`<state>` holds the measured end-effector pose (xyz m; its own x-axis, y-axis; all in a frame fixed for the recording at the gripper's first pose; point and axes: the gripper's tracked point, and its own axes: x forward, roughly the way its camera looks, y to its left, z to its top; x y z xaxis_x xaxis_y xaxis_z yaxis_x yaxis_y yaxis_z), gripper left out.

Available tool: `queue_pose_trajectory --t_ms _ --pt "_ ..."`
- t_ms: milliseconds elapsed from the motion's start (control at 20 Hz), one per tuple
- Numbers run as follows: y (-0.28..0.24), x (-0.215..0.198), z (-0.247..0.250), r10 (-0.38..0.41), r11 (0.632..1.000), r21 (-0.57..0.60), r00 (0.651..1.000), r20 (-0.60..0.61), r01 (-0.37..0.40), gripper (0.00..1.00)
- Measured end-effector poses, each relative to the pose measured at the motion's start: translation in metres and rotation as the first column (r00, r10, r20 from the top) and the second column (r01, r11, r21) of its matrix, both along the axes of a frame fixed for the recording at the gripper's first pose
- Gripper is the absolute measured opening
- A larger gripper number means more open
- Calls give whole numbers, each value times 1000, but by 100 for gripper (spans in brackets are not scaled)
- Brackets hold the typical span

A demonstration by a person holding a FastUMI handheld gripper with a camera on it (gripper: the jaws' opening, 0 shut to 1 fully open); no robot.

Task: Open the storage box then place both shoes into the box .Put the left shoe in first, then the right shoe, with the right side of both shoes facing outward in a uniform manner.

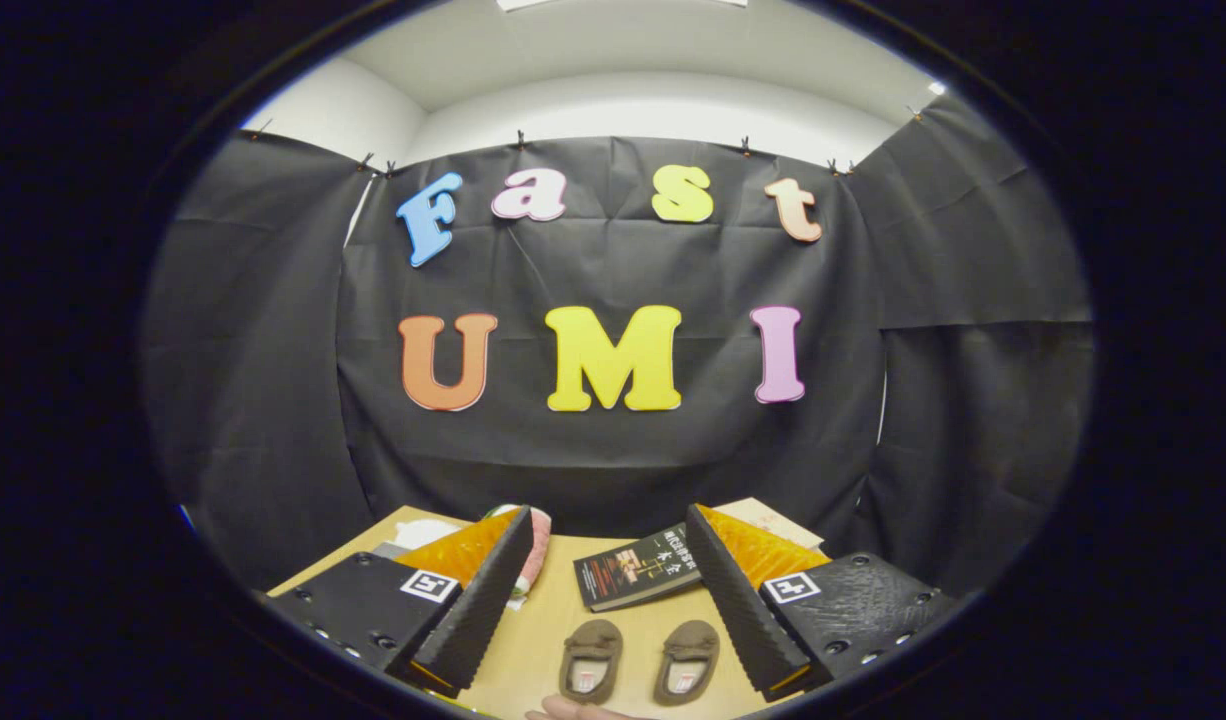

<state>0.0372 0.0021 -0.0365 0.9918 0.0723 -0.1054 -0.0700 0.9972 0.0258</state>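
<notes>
Claw [605, 600] spread wide, holding nothing; both shoes sat between and just below its fingers.

We saw the two small brown shoes, one [590, 660] beside the other [686, 661], side by side on the counter [548, 620], near each other but apart, long axes running roughly along the claw's forward line, openings up. We couldn't tell left shoe from right at this size. A book [637, 566] lay just beyond the shoes, between the fingers; a pink-and-white item [535, 550] sat partly hidden behind the left finger, and something pale [773, 520] lay beyond the right finger. A fingertip [563, 710] showed at the near edge, close to the shoes. We couldn't make out the storage box, so our call was that opening it was still pending. Counter room either side of the shoes looked open; the book crowded the far side.
</notes>
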Motion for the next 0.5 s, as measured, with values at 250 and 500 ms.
queue_pose_trajectory --t_ms 250,500 --pt "12 11 -27 24 1000 1 998 -55 -24 95" --pt "33 31 -70 79 995 73 981 -176 -67 95"
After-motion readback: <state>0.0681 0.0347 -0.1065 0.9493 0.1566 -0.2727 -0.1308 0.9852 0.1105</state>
